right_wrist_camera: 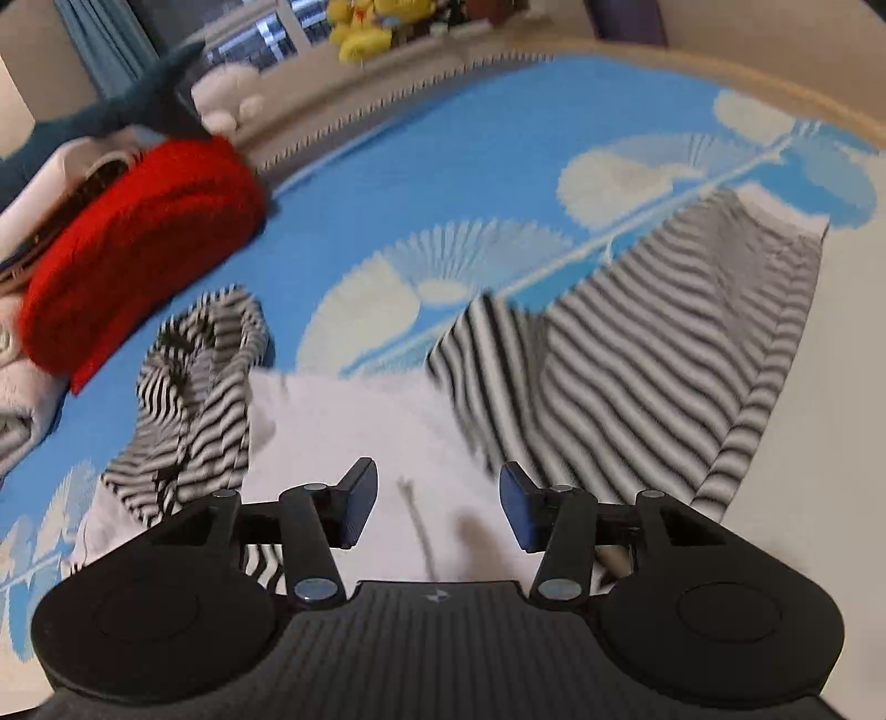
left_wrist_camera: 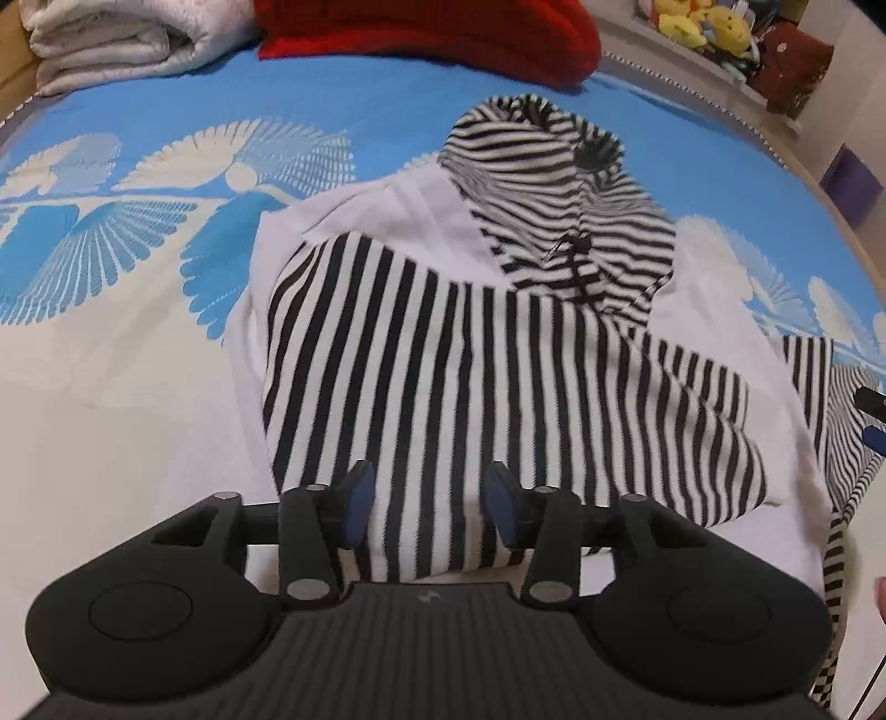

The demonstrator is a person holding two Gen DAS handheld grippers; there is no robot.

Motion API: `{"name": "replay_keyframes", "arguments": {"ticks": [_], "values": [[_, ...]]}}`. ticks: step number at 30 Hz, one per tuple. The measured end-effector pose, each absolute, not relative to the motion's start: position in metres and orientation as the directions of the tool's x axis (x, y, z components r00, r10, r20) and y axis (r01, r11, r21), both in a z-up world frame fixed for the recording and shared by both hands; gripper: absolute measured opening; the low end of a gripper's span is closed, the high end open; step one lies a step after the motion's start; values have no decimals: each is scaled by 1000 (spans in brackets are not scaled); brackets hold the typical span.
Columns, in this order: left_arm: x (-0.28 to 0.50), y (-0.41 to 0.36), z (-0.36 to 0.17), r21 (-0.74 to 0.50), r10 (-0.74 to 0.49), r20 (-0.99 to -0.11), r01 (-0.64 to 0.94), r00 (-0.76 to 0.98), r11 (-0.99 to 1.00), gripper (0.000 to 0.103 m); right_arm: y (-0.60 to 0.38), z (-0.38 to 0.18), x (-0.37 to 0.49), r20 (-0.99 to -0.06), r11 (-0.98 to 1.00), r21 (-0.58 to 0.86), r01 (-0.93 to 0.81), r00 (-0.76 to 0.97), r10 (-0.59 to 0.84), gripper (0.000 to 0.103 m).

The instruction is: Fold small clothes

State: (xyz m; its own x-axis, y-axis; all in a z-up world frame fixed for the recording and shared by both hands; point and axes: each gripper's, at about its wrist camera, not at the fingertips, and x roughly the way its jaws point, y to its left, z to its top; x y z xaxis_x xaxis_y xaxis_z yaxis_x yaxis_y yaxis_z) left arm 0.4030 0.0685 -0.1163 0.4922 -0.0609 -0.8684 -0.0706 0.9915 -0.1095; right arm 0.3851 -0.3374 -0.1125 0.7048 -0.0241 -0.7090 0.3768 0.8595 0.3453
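Observation:
A small black-and-white striped hooded garment (left_wrist_camera: 443,360) with white panels lies on the blue and white bedspread (left_wrist_camera: 138,249). One striped sleeve is folded across its white body and the hood (left_wrist_camera: 542,160) points away. My left gripper (left_wrist_camera: 426,509) is open just above the folded sleeve's near edge, with nothing between its pads. My right gripper (right_wrist_camera: 437,504) is open over the garment's white body (right_wrist_camera: 360,421), with the hood (right_wrist_camera: 205,354) to its left and the spread-out striped sleeve (right_wrist_camera: 653,360) to its right. The right gripper's fingertips (left_wrist_camera: 872,421) show at the left wrist view's right edge.
A red knit bundle (left_wrist_camera: 432,33) and a folded white quilt (left_wrist_camera: 122,44) lie at the bed's far side; the bundle (right_wrist_camera: 144,243) shows in the right wrist view too. Yellow plush toys (left_wrist_camera: 703,25) sit on a ledge beyond the bed. The bed's edge (right_wrist_camera: 775,83) curves at right.

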Motion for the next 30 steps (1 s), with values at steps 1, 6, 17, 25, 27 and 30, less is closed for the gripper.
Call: {"name": "replay_keyframes", "arguments": {"ticks": [1,6,17,25,27,30], "values": [[403,67,-115,-111,-62,-863,-68,502,992,56,-343,-109,384,-697,861,342,376,716,-36,51],[399,58,-104,-99,-42,-803,-64,594,993,66,-371,-98,376,-655,897,222,382,740,-153,51],[403,51,-98,-145,-53,-771,-93,635,985,72,-513,-134,363,-682,743,316,590,686,-254,51],[404,41,-107,-116,-74,-787,-28,613,993,72,-572,-186,362,-667,603,448,660,696,-266,50],[404,41,-109,-111,-74,-789,-23,610,994,72,-579,-193,363,-648,588,471,658,710,-275,49],[404,42,-110,-87,-61,-794,-13,605,996,72,-583,-196,370,-626,589,483,648,726,-285,43]]}}
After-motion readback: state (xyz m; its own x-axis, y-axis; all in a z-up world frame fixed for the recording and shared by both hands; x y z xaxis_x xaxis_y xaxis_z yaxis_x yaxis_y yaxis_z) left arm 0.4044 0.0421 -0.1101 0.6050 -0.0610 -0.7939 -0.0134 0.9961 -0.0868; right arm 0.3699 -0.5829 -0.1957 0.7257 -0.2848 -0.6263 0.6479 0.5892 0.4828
